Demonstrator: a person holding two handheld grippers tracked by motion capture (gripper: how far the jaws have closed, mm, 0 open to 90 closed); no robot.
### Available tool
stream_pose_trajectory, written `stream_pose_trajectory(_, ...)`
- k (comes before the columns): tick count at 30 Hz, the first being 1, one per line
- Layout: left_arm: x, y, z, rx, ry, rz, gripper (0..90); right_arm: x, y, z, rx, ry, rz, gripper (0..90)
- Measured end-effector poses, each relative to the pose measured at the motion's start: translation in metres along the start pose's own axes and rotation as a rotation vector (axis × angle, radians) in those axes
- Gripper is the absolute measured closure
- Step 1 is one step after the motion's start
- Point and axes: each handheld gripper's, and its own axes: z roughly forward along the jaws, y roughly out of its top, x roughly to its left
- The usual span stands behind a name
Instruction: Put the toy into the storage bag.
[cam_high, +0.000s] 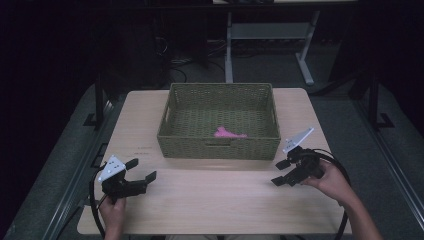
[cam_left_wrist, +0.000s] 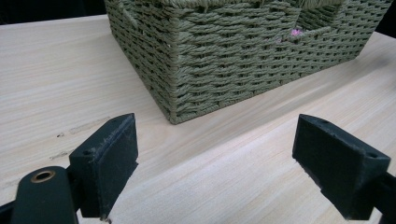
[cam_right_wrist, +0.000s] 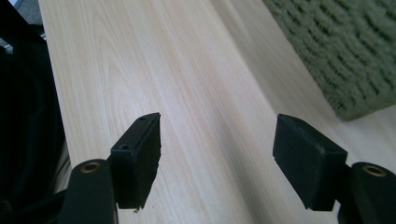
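Note:
A green woven basket (cam_high: 218, 148) stands at the middle back of the light wooden table (cam_high: 215, 200). A small pink thing (cam_high: 227, 133) lies inside it near the front wall; a bit of that pink thing (cam_left_wrist: 295, 32) peeks through the handle slot in the left gripper view. My left gripper (cam_high: 141, 170) rests low at the front left, open, with bare wood between its jaws, and it points at the basket's (cam_left_wrist: 224, 60) front left corner. At the front right my right gripper (cam_high: 281, 172) is open with nothing in it, over bare table (cam_right_wrist: 201, 116) just off the basket's (cam_right_wrist: 355, 51) front right corner.
A hand holds each gripper from the near edge, with black cables looping back off the table. Beyond the table there is dark floor and the legs of a grey frame (cam_high: 305, 65). Bare wood lies between the two grippers in front of the basket.

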Motion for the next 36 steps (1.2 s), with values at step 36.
stream_pose_trajectory(36, -0.001, 0.000, 0.001, -0.002, 0.001, 0.002, 13.7, 0.039, -0.046, 0.010, -0.067, -0.078, 0.031, 26.5)
